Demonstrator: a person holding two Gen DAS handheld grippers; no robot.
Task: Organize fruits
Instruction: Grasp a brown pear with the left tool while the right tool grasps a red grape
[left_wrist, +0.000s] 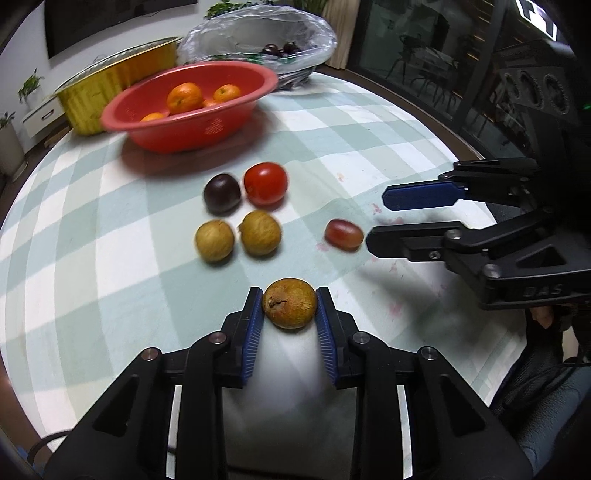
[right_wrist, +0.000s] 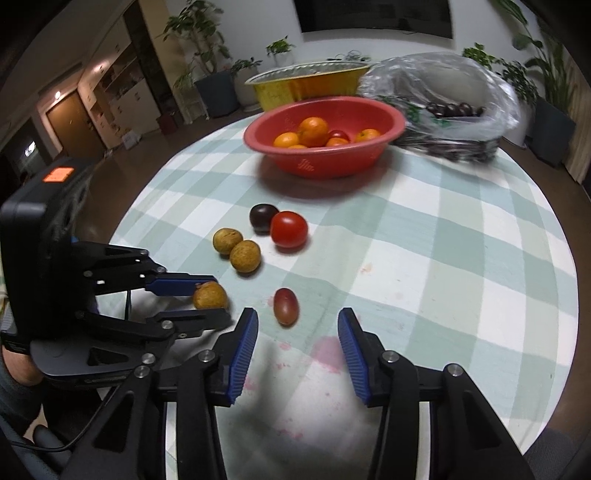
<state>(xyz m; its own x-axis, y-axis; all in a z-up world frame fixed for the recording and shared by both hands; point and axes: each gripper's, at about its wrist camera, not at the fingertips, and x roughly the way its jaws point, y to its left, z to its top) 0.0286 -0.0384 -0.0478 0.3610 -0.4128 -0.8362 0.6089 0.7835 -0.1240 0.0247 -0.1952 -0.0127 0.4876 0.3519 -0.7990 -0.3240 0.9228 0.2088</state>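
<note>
One brown longan (left_wrist: 289, 308), stem scar facing my camera, sits clamped in my left tongs (left_wrist: 289, 309) over the checked cloth (left_wrist: 369, 122), while my right tongs (right_wrist: 298, 332) stand apart around the oblong grape (right_wrist: 285, 306), its long axis pointing away, motion-blurred.

Black hand-held gripper (left_wrist: 289, 306) frames, ribbed blue pads (right_wrist: 242, 354), silver screws, embossed "DAS", thin black cable

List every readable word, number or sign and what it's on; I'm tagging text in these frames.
"DAS": embossed on the black body of the right tongs, left wrist view.
Pale print on the red bowl: too blurred.
Orange patch on the left tongs housing: unreadable.
</note>
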